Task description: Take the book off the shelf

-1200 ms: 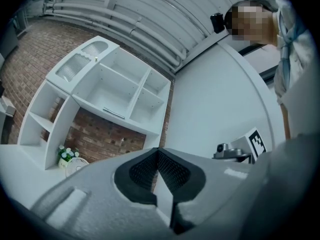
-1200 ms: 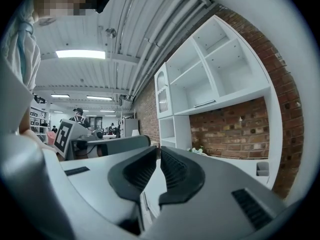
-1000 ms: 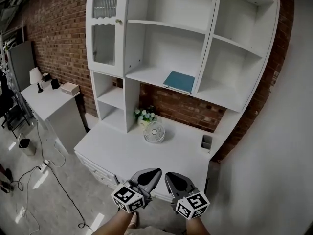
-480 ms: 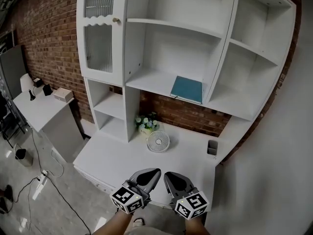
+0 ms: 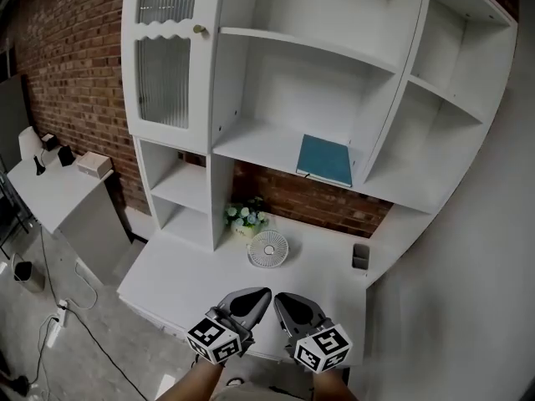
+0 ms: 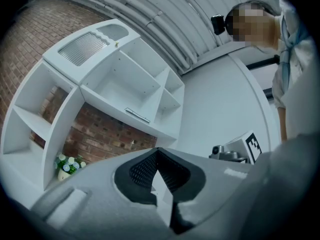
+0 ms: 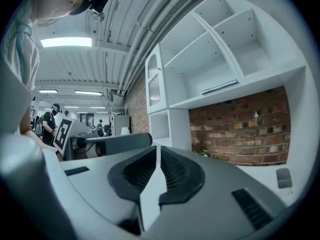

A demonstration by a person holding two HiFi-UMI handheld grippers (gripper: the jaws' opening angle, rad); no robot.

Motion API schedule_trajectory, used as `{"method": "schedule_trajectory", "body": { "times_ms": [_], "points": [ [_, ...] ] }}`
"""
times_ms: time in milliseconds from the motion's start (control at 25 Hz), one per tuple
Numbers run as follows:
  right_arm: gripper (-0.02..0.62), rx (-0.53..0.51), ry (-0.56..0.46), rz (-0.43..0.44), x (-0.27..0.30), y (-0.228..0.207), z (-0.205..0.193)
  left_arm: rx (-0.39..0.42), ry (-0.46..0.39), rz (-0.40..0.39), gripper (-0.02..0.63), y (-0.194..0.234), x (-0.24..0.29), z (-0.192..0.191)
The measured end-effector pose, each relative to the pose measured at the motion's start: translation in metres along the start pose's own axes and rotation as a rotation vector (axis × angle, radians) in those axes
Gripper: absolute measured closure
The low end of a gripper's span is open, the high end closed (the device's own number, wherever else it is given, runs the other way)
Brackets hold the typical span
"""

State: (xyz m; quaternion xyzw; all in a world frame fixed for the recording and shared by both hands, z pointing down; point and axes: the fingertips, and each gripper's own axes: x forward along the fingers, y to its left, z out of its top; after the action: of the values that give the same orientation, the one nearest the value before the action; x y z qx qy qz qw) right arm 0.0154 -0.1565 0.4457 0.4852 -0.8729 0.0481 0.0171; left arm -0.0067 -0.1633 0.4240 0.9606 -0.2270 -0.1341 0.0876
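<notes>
Nearest, low in the head view, the left gripper point(image 5: 255, 297) and the right gripper point(image 5: 288, 303) hang side by side over the front edge of the white desk top point(image 5: 175, 270). Each has its jaws closed together, with nothing between them. Further back on the desk stand a small round white fan point(image 5: 267, 248) and a pot of white flowers point(image 5: 244, 217). Above, the thin teal book point(image 5: 325, 159) lies flat on the middle board of the tall white shelf unit point(image 5: 251, 140), well apart from both grippers.
</notes>
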Motion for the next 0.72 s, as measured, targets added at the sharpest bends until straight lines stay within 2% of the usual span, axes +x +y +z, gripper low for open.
{"method": "schedule_trajectory", "body": {
  "times_ms": [360, 720],
  "points": [
    [0.575, -0.01, 0.008, -0.042, 0.017, -0.008, 0.006, -0.023, 0.001, -0.037, 0.597, 0.017, 0.009, 0.006],
    [0.575, -0.02, 0.028, -0.062, 0.013, -0.018, 0.007, -0.054, -0.001, -0.049, 0.597, 0.016, 0.018, 0.003]
  ]
}}
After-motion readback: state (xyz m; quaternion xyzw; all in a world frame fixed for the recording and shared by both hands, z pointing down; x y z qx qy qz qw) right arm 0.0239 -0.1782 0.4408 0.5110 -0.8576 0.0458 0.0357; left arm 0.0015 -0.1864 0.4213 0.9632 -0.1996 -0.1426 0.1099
